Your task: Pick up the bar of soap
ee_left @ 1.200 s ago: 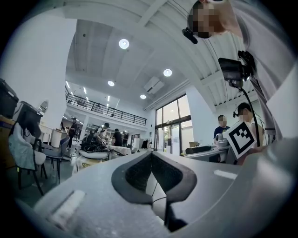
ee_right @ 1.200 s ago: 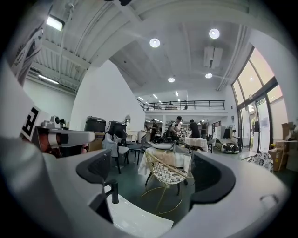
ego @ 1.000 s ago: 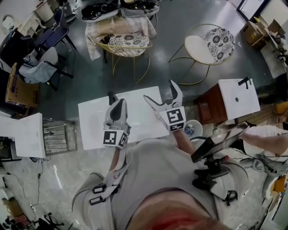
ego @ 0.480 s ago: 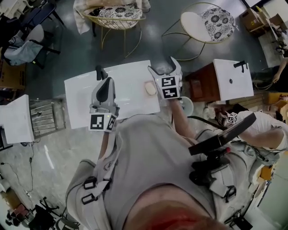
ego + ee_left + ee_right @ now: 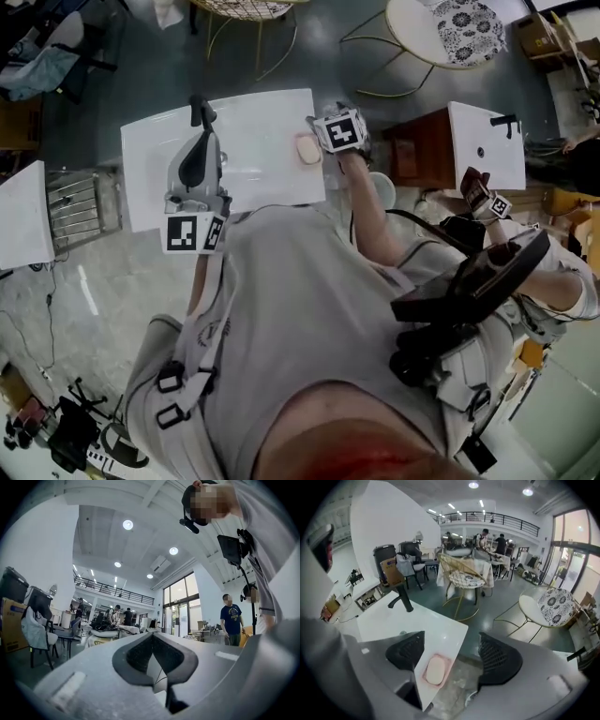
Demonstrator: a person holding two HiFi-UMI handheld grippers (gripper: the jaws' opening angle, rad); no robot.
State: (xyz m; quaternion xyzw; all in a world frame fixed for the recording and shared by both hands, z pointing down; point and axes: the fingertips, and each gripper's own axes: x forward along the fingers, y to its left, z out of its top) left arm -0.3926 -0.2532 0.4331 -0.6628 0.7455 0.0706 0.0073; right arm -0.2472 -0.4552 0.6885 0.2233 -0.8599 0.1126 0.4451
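The pale bar of soap [image 5: 435,670] lies in a pink dish [image 5: 446,659] at the near right corner of a white sink top [image 5: 393,618]. In the head view the soap [image 5: 307,148] shows just left of my right gripper [image 5: 326,136]. My right gripper [image 5: 452,656] points steeply down above the dish, open. Its jaws have just been closing. The soap shows between them, nearer the left pad [image 5: 407,651], untouched. My left gripper [image 5: 199,141] hovers over the sink top's left part near the black tap [image 5: 199,111]. In the left gripper view its jaws [image 5: 158,665] are shut and empty.
A second white-topped cabinet [image 5: 487,145] with a black tap stands to the right, and another white top [image 5: 23,220] to the left. A white bucket [image 5: 381,187] sits by the sink's right side. Gold-framed chairs [image 5: 461,581] stand beyond. Another marker cube [image 5: 497,204] shows at right.
My right gripper has dropped from a raised, level pose to just above the soap dish, tipping downward, and its jaws have narrowed. The left gripper shifted slightly over the sink top.
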